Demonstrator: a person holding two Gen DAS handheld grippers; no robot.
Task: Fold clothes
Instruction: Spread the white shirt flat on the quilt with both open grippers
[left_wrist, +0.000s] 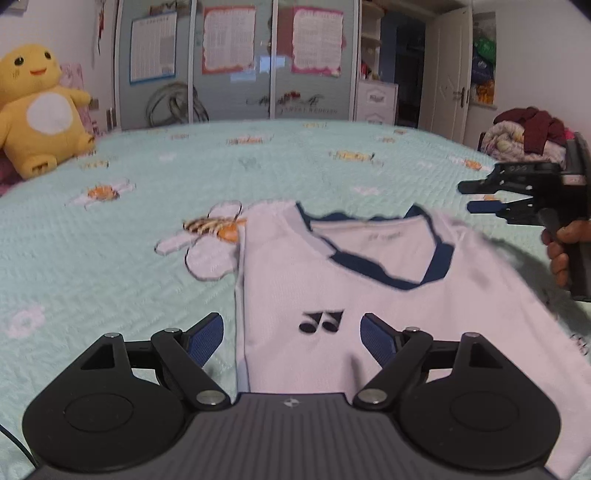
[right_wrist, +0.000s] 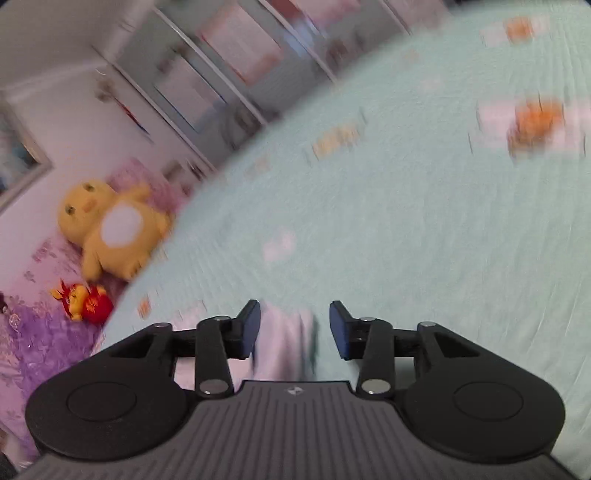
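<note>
Shirt (left_wrist: 332, 288) hem hidden behind left gripper (left_wrist: 291, 338)

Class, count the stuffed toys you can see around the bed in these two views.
2. A big yellow plush sits at the bed's far left corner; a small red-and-yellow plush lies just beside it, seen only from the right wrist. Others may be hidden.

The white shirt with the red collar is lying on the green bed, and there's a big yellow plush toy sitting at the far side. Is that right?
Almost. The collar is dark blue, not red, as the left wrist view shows. The rest holds: the white shirt lies on the green bed, and a big yellow plush toy sits at the far side.
</note>
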